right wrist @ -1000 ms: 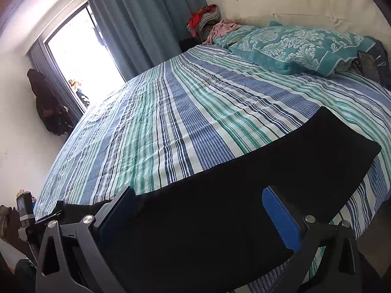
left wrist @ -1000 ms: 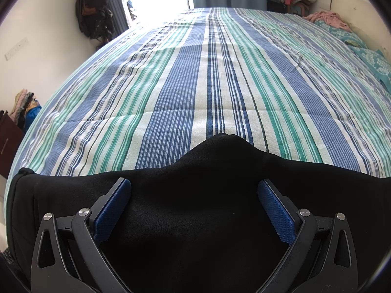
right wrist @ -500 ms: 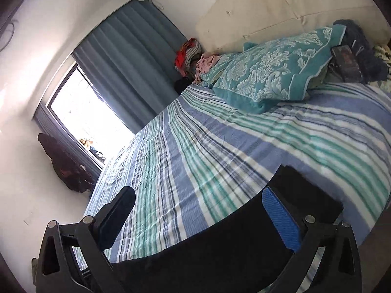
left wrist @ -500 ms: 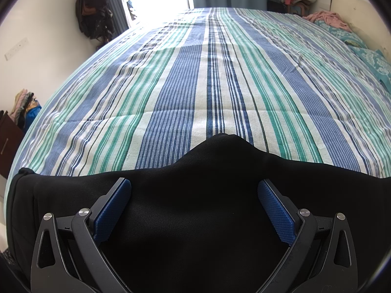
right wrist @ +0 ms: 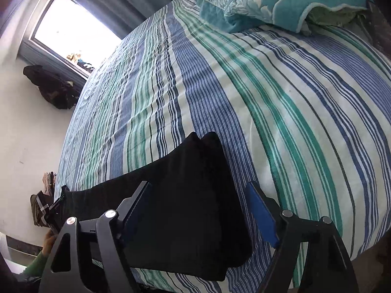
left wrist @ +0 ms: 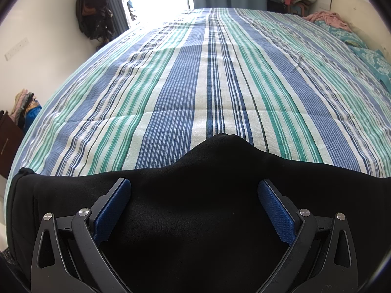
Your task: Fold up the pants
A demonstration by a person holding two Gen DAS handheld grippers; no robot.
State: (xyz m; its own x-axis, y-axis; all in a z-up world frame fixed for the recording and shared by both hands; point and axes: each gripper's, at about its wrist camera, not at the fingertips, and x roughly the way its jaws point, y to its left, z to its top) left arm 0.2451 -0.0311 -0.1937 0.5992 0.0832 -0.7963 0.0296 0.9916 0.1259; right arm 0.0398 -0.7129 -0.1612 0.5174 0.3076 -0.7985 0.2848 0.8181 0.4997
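Black pants (left wrist: 195, 207) along the near edge of the striped bed (left wrist: 207, 73). Left gripper (left wrist: 194, 195) over them, jaws wide. Right gripper (right wrist: 199, 210) likewise, jaws wide.

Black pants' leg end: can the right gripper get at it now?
Probably yes: the right gripper is open, the black pants lie flat on the striped bedspread with the end between its fingers, uncovered.

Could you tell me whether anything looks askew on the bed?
The black fabric pants lie mostly flat on the striped bedsheet, but one raised hump bulges along their far edge.
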